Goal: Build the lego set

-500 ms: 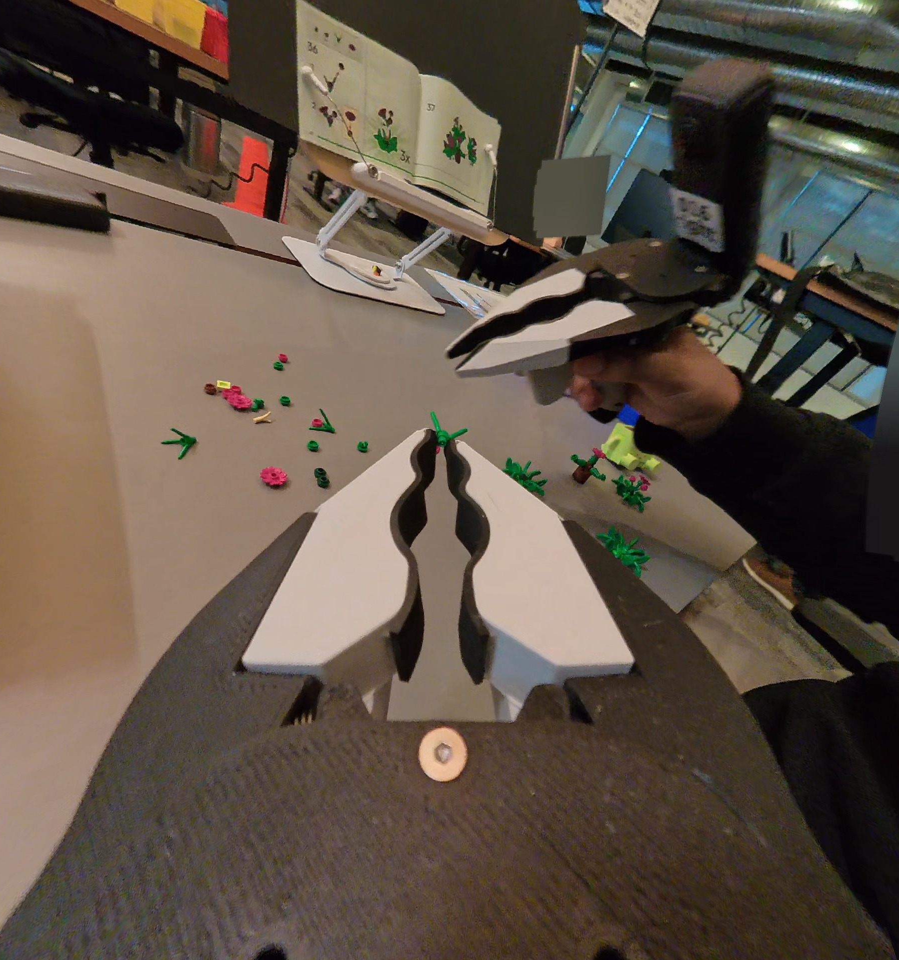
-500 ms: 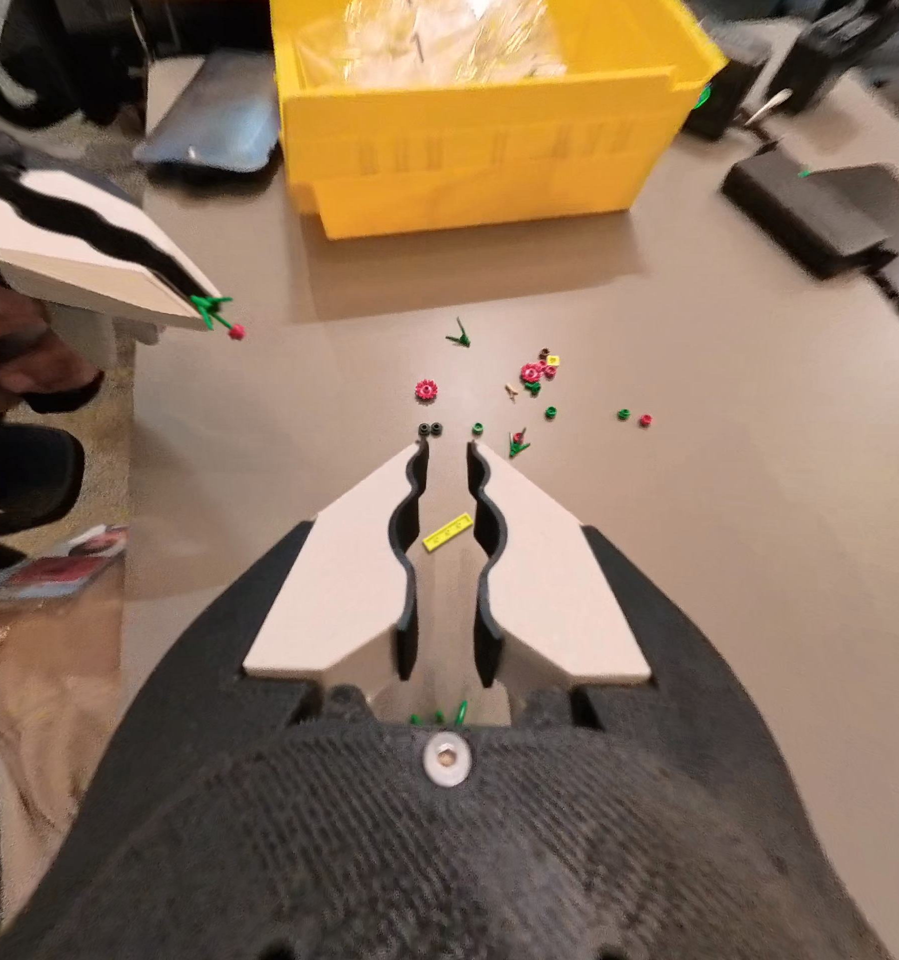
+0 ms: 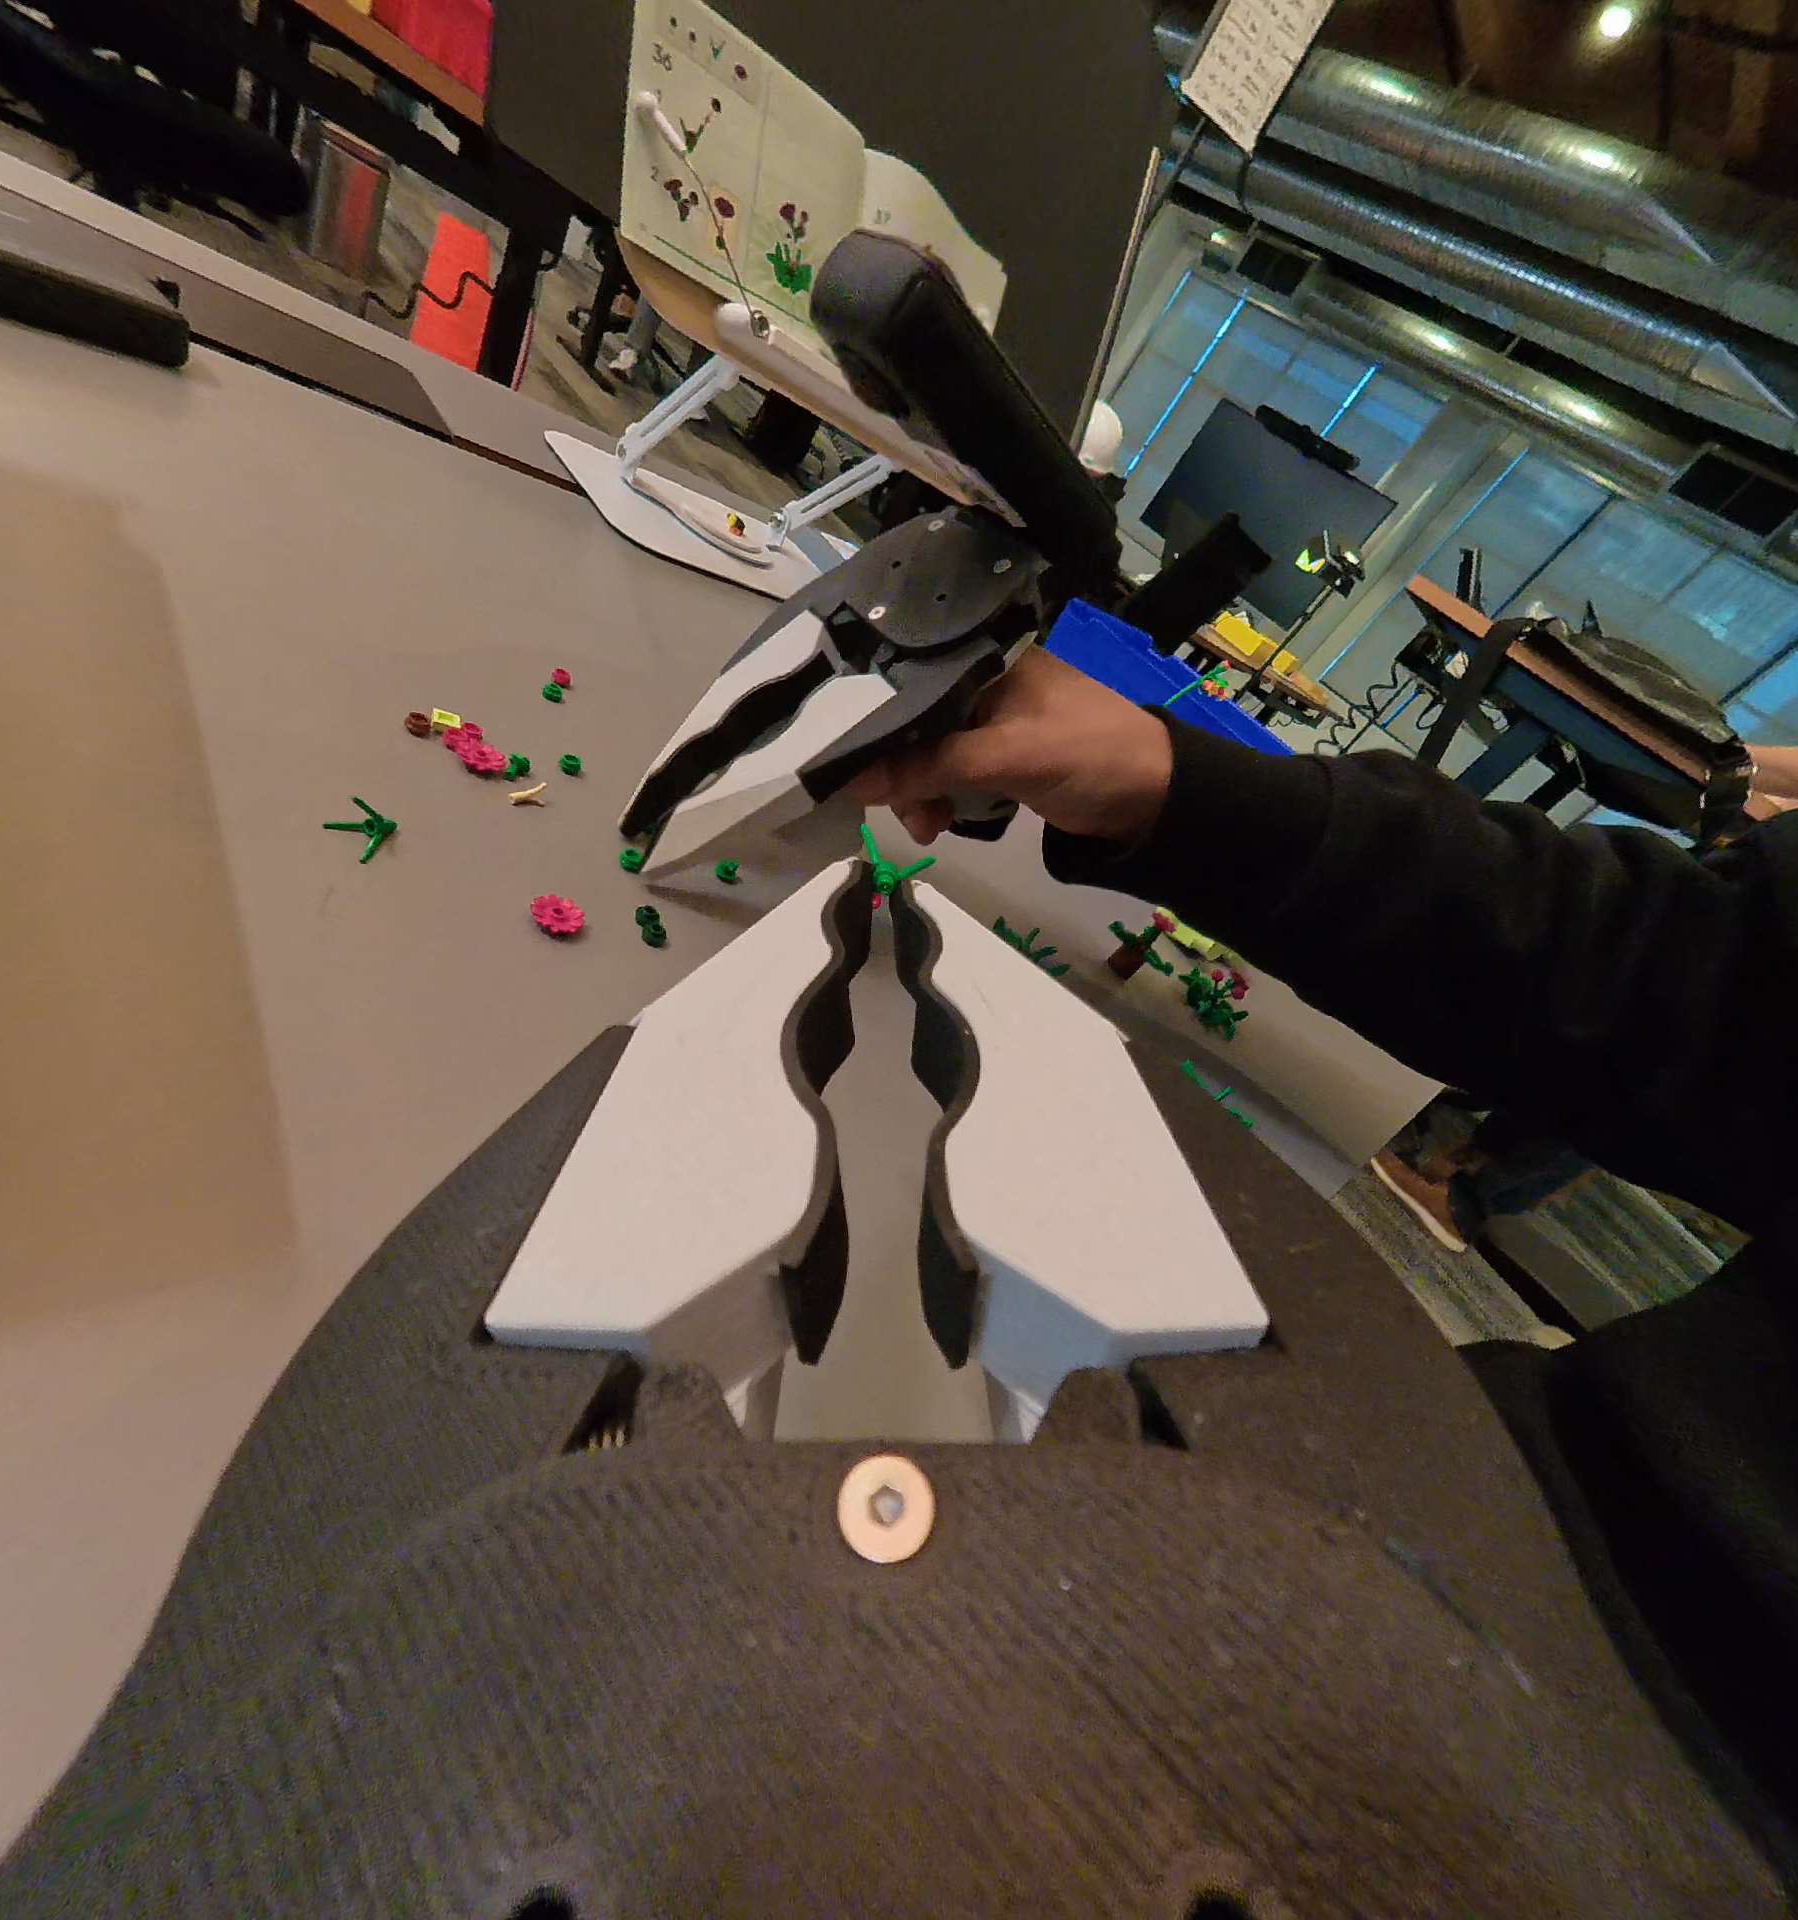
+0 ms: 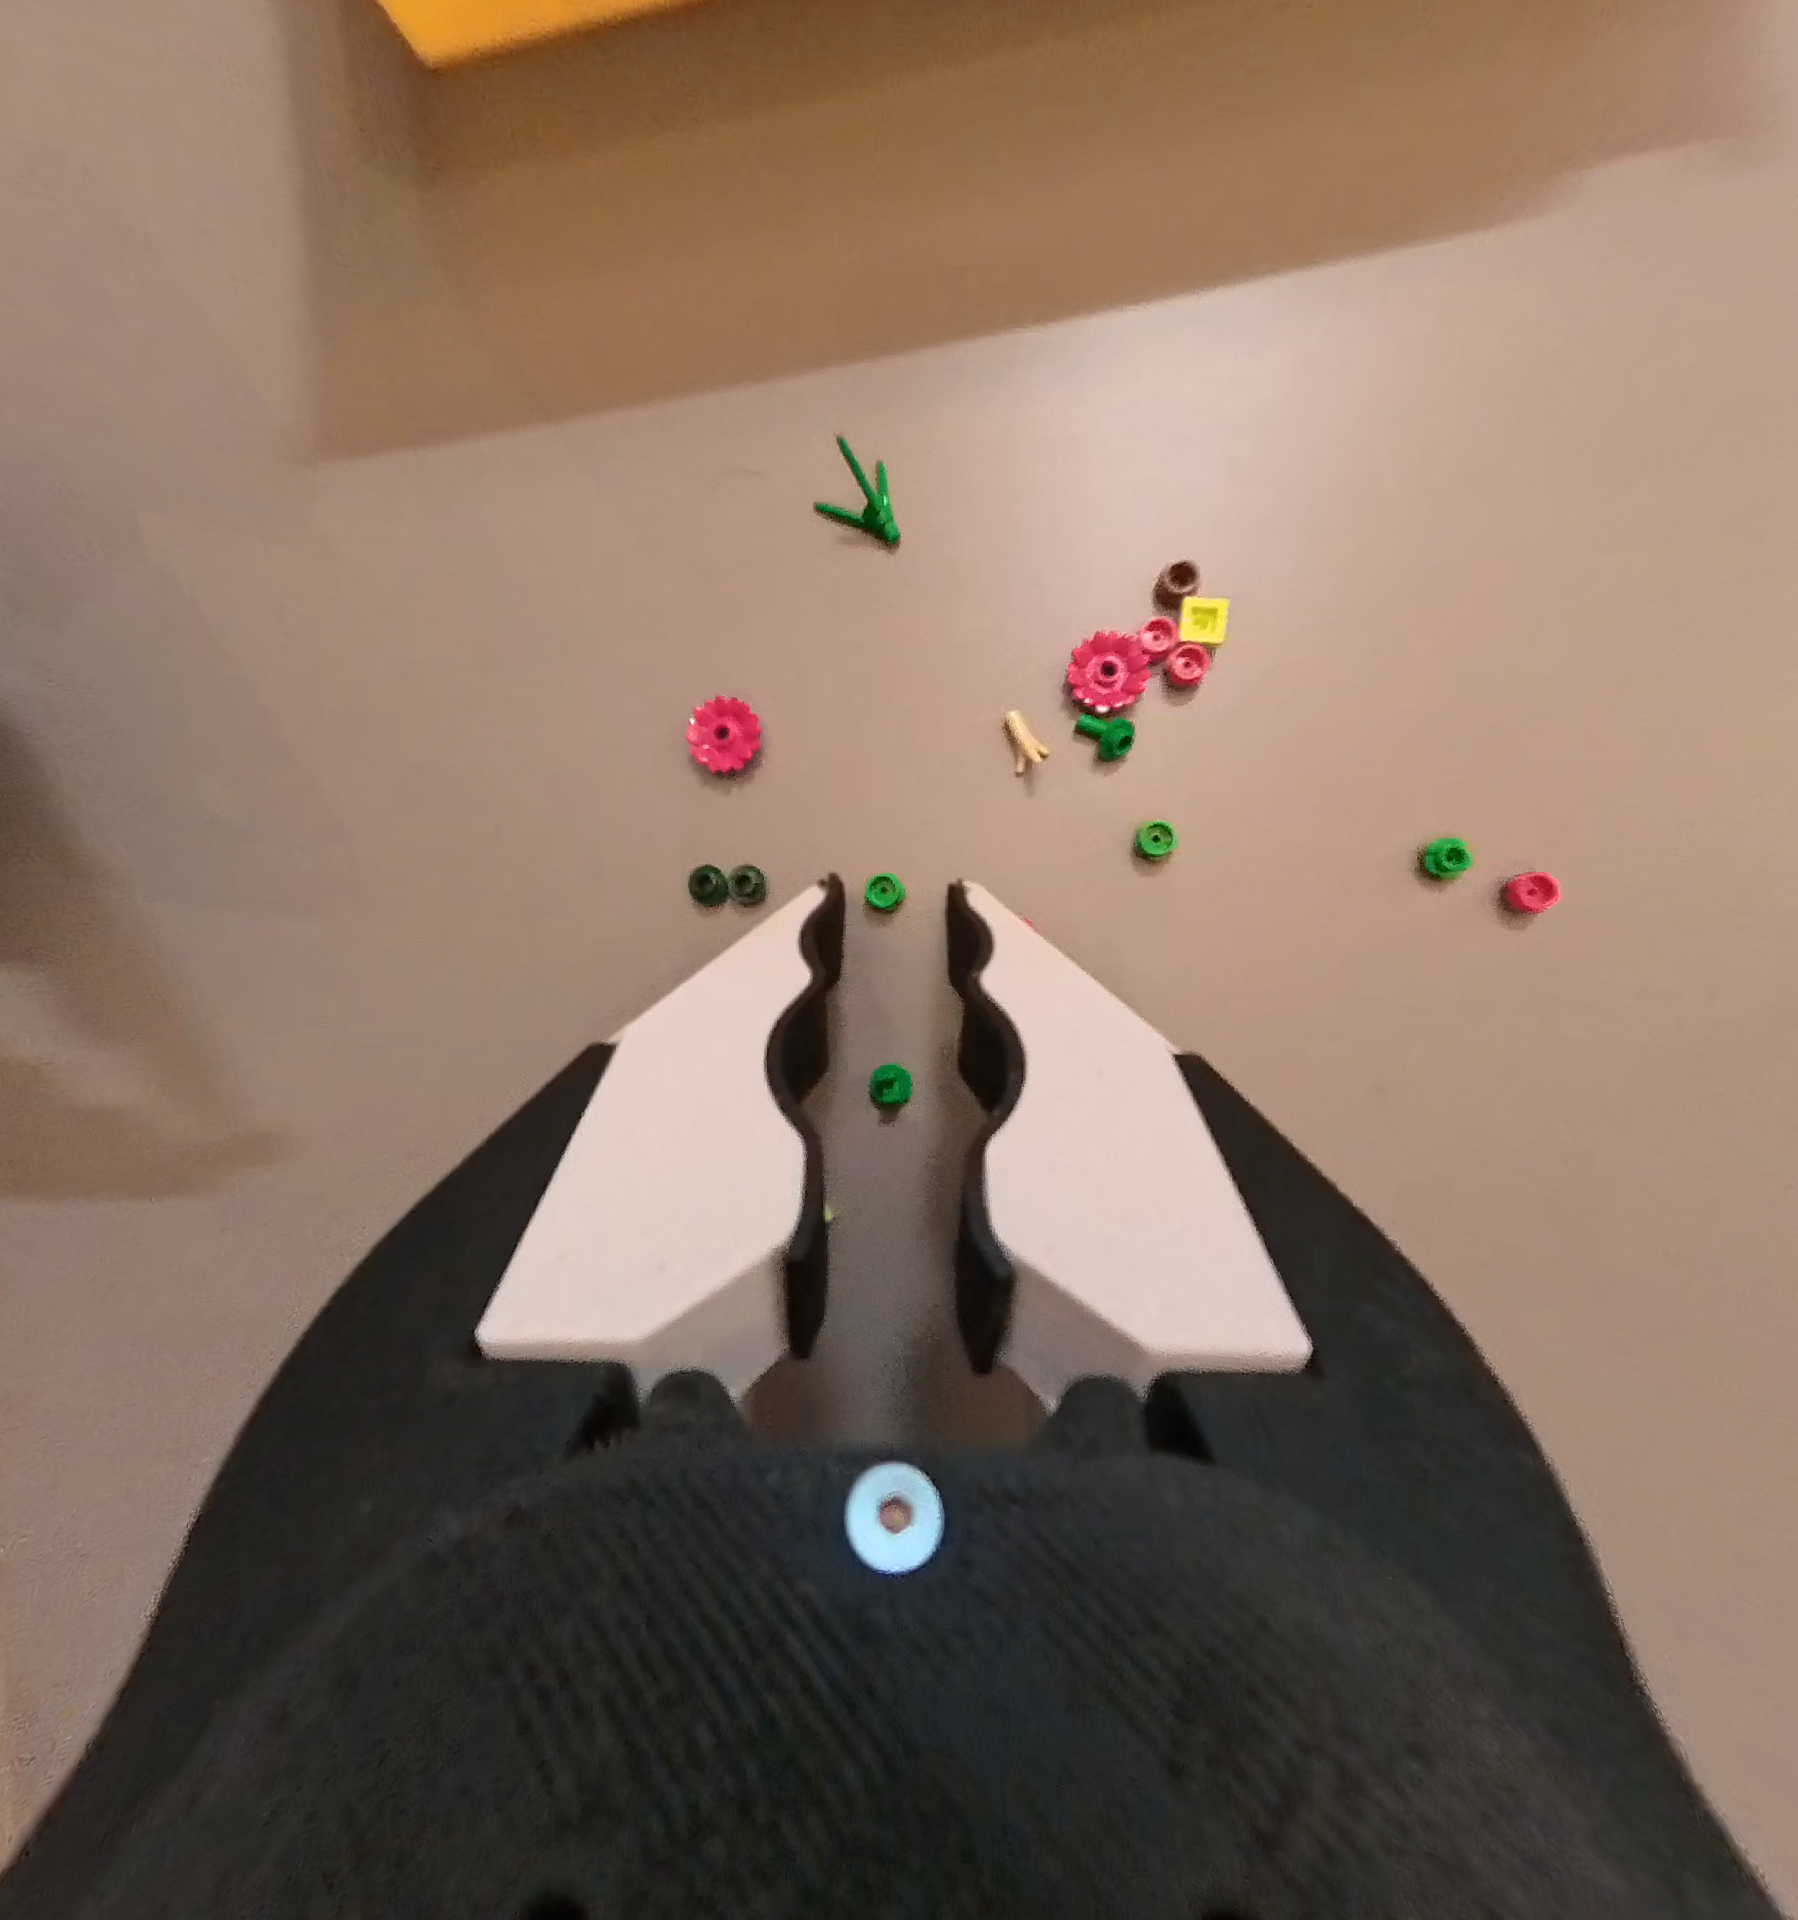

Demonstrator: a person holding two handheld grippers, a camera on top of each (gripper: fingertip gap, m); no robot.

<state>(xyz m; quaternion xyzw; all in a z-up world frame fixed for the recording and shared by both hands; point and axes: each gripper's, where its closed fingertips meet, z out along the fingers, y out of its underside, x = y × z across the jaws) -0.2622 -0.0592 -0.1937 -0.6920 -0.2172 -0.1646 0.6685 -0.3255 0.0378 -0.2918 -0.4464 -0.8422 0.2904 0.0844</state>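
A: What surface is this?

B: A smooth grey-tan table (image 3: 199, 935) in an open workshop, ducts overhead, an instruction booklet (image 3: 739, 177) propped on a white stand at the far side.

A: The tongs?

B: The left gripper (image 3: 882, 883) pinches a green stem piece (image 3: 890, 864). The right gripper (image 4: 893, 894) is spread, tips low over a small green stud (image 4: 889, 1086) lying between its fingers, with magenta flowers (image 4: 1108, 670) scattered beyond.
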